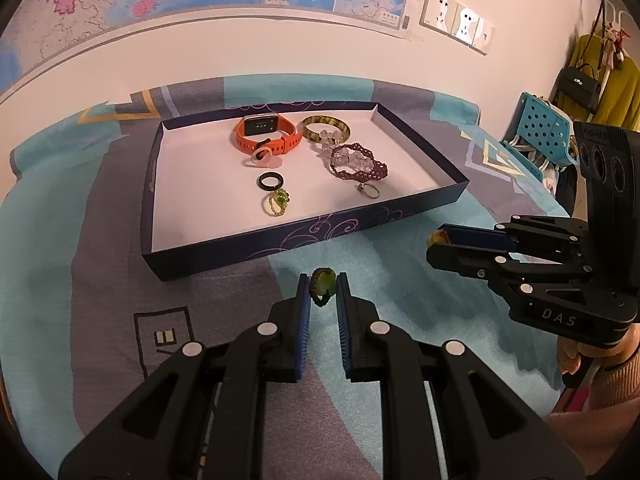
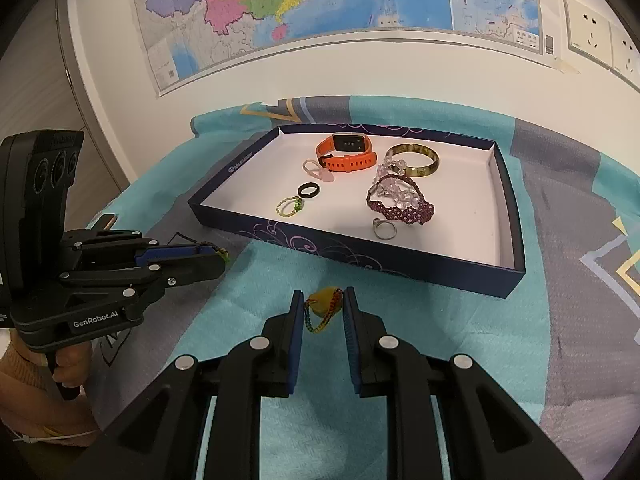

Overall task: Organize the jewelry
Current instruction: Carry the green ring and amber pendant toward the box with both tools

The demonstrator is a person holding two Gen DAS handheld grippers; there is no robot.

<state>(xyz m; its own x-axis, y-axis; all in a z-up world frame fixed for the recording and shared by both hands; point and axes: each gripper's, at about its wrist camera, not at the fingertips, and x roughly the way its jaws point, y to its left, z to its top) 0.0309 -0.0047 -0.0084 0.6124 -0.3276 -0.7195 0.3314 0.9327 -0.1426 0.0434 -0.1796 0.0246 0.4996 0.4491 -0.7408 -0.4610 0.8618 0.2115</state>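
Observation:
My left gripper is shut on a green stone ring with a dark braided band, held just above the cloth in front of the tray. My right gripper is shut on a yellow stone ring with a multicoloured braided band. The dark blue tray with a white floor holds an orange watch, a green-brown bangle, a clear crystal bracelet, a purple beaded bracelet, a silver ring, a black ring, a green beaded ring and a pink ring. Both grippers hover short of the tray's near wall.
A teal and grey patterned cloth covers the surface. Maps and wall sockets are behind. A blue perforated basket, a black handbag and a yellow garment stand at the far right. A person's hand holds each gripper's handle.

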